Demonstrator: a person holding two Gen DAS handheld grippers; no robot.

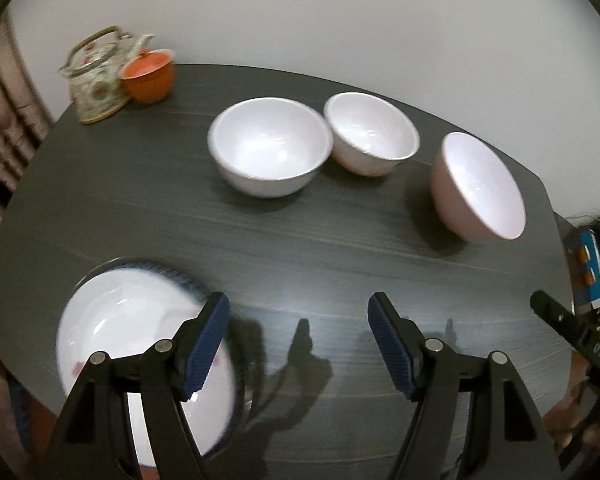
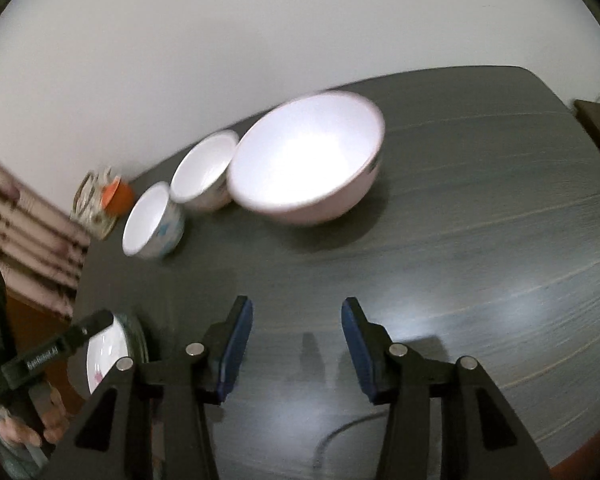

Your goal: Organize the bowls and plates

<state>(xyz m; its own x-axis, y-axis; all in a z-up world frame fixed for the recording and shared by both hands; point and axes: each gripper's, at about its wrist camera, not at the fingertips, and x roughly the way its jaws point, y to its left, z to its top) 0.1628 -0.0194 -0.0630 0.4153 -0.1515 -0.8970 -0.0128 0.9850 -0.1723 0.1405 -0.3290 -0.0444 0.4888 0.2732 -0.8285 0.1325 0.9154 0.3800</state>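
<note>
My left black two-finger gripper with blue ribbed pads (image 1: 298, 320) fills the lower frame, jaws spread wide, gripping nothing. My right matching black gripper (image 2: 297, 318) sits bottom centre, jaws likewise parted and empty.

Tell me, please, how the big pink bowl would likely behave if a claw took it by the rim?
The pink bowl looks rigid and glossy, so the pads may slip on its smooth rim. It is wide above a narrower base, so a one-sided grip would probably tilt it. It looks like ceramic or melamine, so possibly breakable; the smaller bowl sits close beside it and may get knocked.
</note>
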